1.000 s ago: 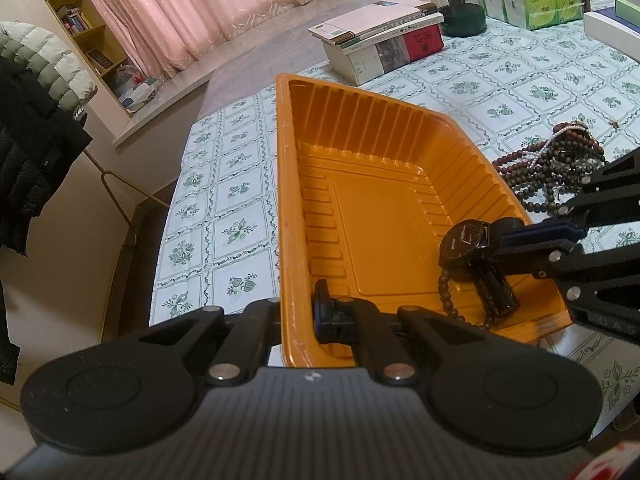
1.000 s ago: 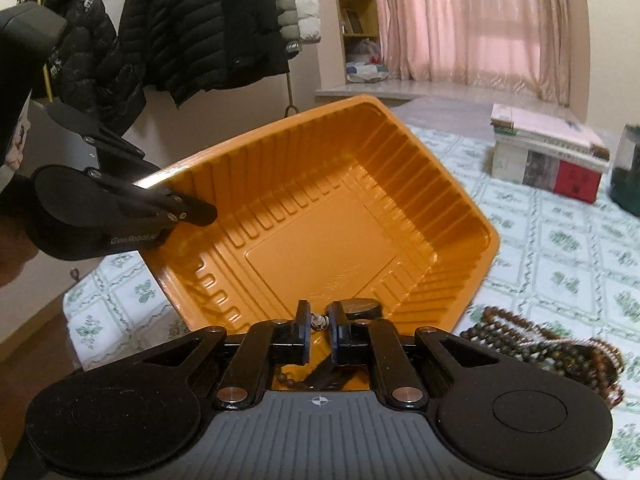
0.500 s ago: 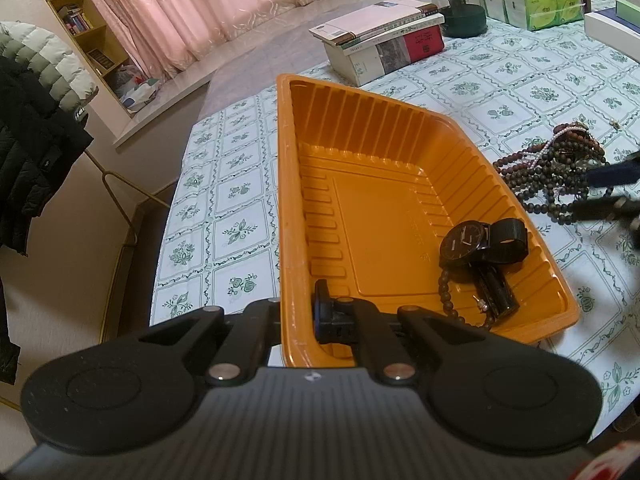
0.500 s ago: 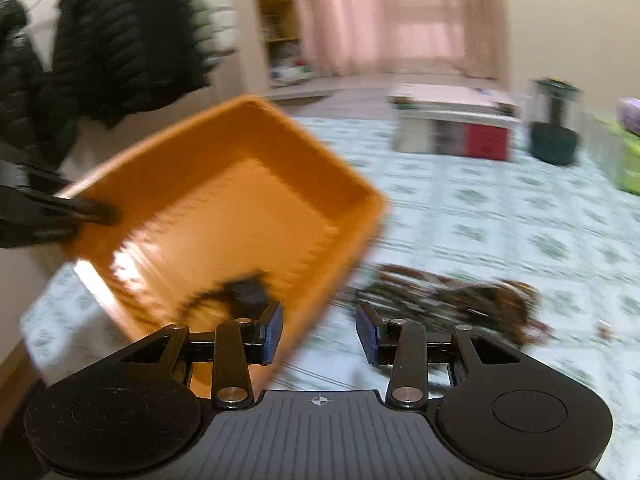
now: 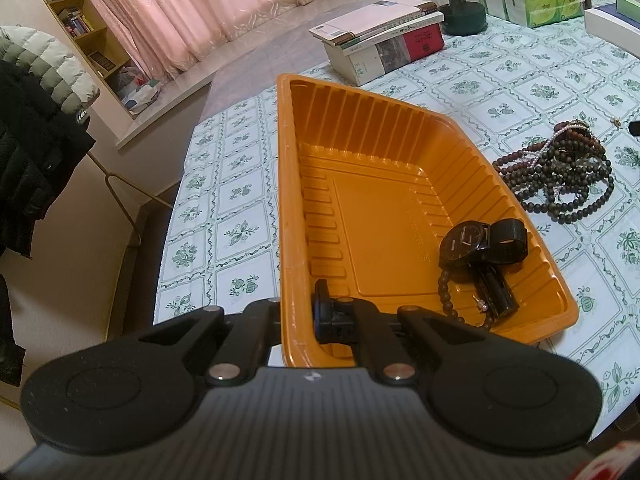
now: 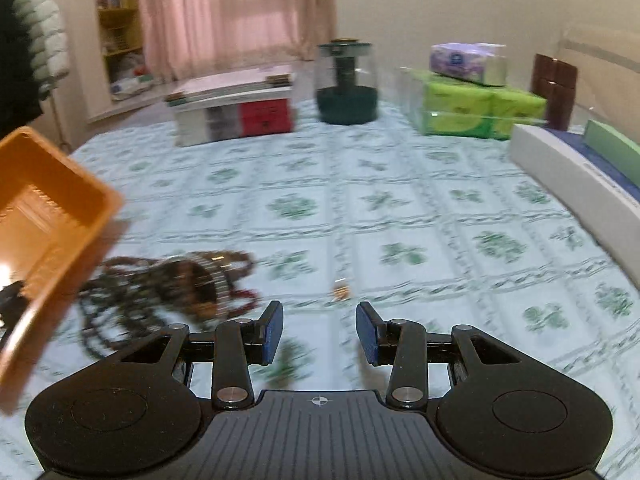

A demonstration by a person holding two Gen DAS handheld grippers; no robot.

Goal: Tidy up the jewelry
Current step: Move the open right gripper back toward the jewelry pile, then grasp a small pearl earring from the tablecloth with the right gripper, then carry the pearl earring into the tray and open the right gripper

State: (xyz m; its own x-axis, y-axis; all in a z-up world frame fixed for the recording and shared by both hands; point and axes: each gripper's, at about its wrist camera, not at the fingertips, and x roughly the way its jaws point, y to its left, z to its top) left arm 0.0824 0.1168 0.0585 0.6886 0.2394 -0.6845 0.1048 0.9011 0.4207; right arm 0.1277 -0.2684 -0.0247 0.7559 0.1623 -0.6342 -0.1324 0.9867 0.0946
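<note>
In the left wrist view, the left gripper (image 5: pixel 298 312) is clamped on the near rim of the ribbed orange plastic tray (image 5: pixel 288 184), one finger outside the wall and one inside. Only this view shows the tray's contents: a black wristwatch with a dark mesh band (image 5: pixel 478 242) and a short strand of dark brown beads (image 5: pixel 448 294) lie in its near right corner. To the right of the tray, a tangled pile of dark beaded necklaces and bracelets (image 5: pixel 560 176) rests on the table with the green floral cloth (image 5: pixel 232 200).

The blurred right wrist view shows the right gripper (image 6: pixel 320 332) with its blue-padded fingers (image 6: pixel 272 332) apart and nothing between them, above bare cloth. The bead pile (image 6: pixel 168 292) lies to its near left, and a small gold-coloured piece (image 6: pixel 341 290) sits just ahead. Farther off stand a stack of books (image 6: pixel 236 106), a dark green jar with a clear dome (image 6: pixel 347 84) and green tissue packs (image 6: pixel 476 114).
</note>
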